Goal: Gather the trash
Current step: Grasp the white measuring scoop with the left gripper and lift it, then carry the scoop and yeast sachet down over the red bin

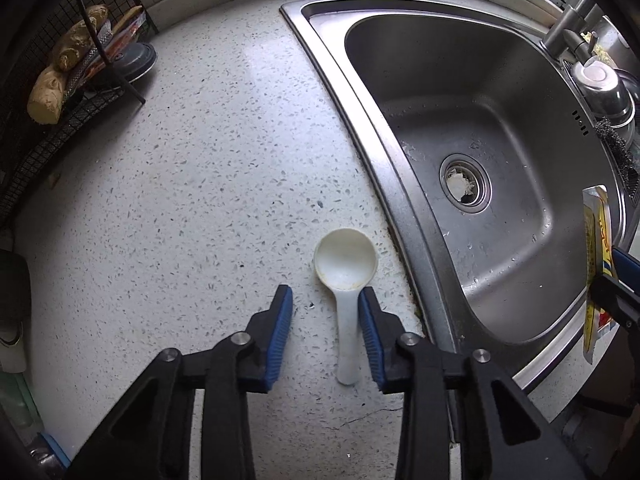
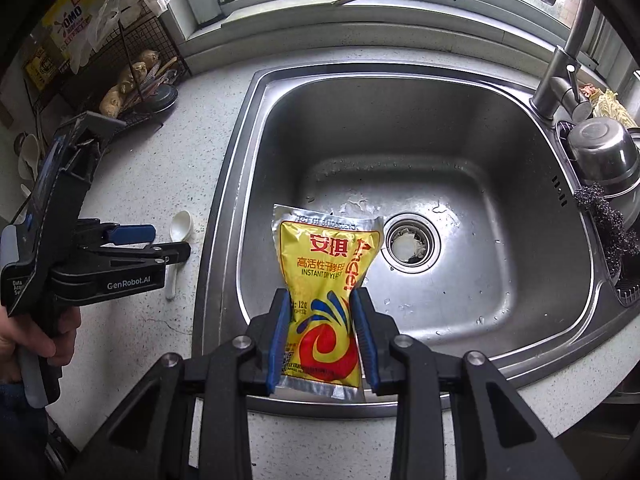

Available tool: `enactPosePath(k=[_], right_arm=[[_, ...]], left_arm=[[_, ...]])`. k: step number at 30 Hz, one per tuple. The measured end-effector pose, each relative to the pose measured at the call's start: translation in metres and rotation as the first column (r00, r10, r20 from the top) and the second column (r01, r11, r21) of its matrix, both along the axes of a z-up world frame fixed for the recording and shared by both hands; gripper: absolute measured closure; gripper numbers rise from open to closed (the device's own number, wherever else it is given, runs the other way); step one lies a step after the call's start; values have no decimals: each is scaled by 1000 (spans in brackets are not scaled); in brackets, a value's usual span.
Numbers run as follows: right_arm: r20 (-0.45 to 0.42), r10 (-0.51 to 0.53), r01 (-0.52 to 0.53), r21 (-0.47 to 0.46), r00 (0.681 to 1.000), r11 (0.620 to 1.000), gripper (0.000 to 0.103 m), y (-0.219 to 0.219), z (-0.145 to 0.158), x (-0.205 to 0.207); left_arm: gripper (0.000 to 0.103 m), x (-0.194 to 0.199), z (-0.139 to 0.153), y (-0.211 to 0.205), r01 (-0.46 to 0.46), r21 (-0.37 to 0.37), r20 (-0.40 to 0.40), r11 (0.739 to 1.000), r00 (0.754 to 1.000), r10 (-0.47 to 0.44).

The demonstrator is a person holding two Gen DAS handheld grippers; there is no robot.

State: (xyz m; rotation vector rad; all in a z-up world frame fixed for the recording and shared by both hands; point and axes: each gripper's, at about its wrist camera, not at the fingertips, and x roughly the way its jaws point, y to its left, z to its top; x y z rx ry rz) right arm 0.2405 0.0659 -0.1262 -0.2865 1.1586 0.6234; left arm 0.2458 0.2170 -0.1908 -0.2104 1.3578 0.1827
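A white plastic scoop (image 1: 345,276) lies on the speckled counter beside the sink, bowl away from me. My left gripper (image 1: 326,300) is open, low over the counter, with the scoop's handle between its fingers, close to the right pad (image 1: 366,320). The scoop also shows in the right wrist view (image 2: 181,226) under the left gripper (image 2: 160,242). My right gripper (image 2: 320,300) is shut on a yellow instant yeast packet (image 2: 326,280) and holds it above the sink basin. The packet's edge shows in the left wrist view (image 1: 596,276).
The steel sink (image 2: 420,128) has a drain with white scraps (image 2: 410,246). A faucet (image 2: 564,60), a steel pot (image 2: 604,152) and a black scourer (image 2: 608,224) stand at its right. A wire rack with ginger (image 1: 56,76) stands at the counter's back left.
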Motion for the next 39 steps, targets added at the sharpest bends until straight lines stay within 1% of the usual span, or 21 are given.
enactPosePath(k=[2, 5, 7, 13, 19, 22, 27, 35, 39], right_arm=[[-2, 2, -1, 5, 1000, 1000, 73, 1, 0, 0], [-2, 10, -10, 9, 1000, 1000, 73, 1, 0, -4], [-3, 15, -15, 13, 1000, 1000, 73, 0, 0, -4], [7, 26, -26, 26, 1000, 999, 73, -10, 7, -11], [24, 29, -30, 46, 999, 998, 73, -30, 17, -24], [35, 24, -26, 54, 999, 998, 74, -46, 22, -31], [53, 16, -19, 65, 998, 998, 74, -83, 30, -48], [85, -14, 8, 77, 996, 997, 74, -166, 46, -80], [83, -41, 34, 83, 996, 996, 74, -208, 48, -98]], left_arm=[[94, -3, 0, 0, 12, -33, 6, 999, 1000, -12], [93, -11, 3, -4, 25, -48, 9, 999, 1000, -24], [93, -17, 6, -9, 33, -69, 27, 997, 999, -32], [93, -35, 29, -26, 57, -104, 73, 993, 996, -50], [93, -52, 49, -58, 114, -76, 95, 991, 990, -107], [93, -61, 57, -82, 140, -57, 106, 988, 985, -133], [93, -74, 70, -127, 174, -47, 129, 984, 978, -167], [93, -101, 87, -220, 225, -25, 145, 974, 965, -219], [93, -118, 89, -266, 252, -46, 158, 967, 957, -243]])
